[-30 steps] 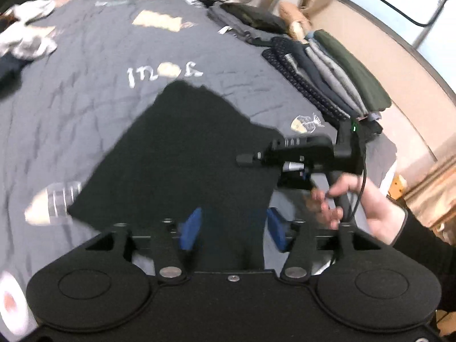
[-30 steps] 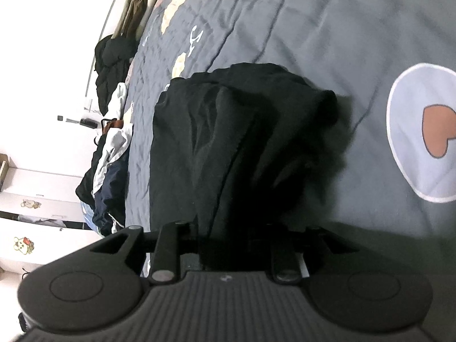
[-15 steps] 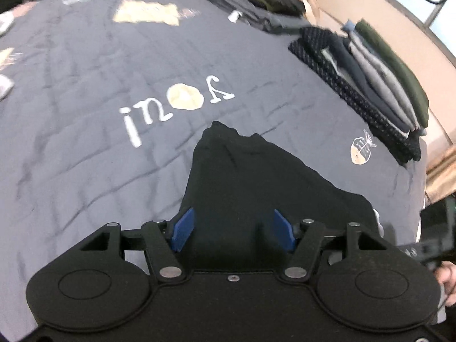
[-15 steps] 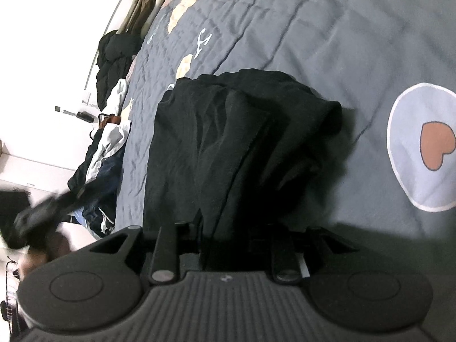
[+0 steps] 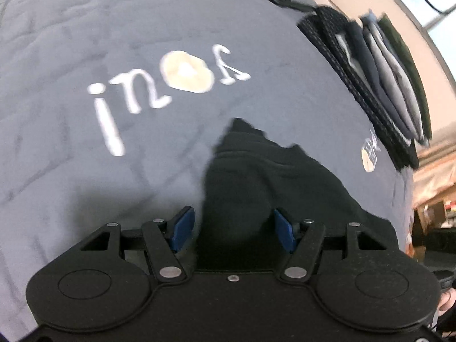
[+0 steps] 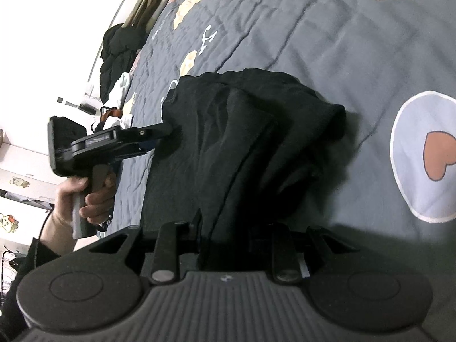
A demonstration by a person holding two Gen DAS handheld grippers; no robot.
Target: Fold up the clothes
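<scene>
A black garment (image 6: 242,148) lies bunched on the grey quilt (image 5: 85,42) of a bed, partly doubled over itself with deep creases running along its length. The right gripper (image 6: 228,228) has its jaws clamped on the near edge of the cloth, which rises from the bed straight into them. The left gripper (image 5: 232,228) stands with its blue pads (image 5: 182,228) apart, and the far end of the garment lies between them without being pressed; in the right wrist view its tip meets the cloth's side edge, and the left hand (image 6: 82,199) grips the handle below.

The step in hand looks like the taking of a second hold: one end is already pinned, and the other gripper is lined up on the opposite end so that the piece can be lifted, pulled flat and folded. The next move, as I judge it, calls for the left jaws to close on a single clean edge and not on a wad of layers, then for both hands to draw apart to take out the creases before laying one half over the other. The cloth is limp and dark, so layers are hard to tell apart and a grab may catch too much.

Folded clothes (image 5: 379,79) are stacked in a row at the far right side of the bed, and loose clothes (image 6: 119,45) are heaped at the other side
</scene>
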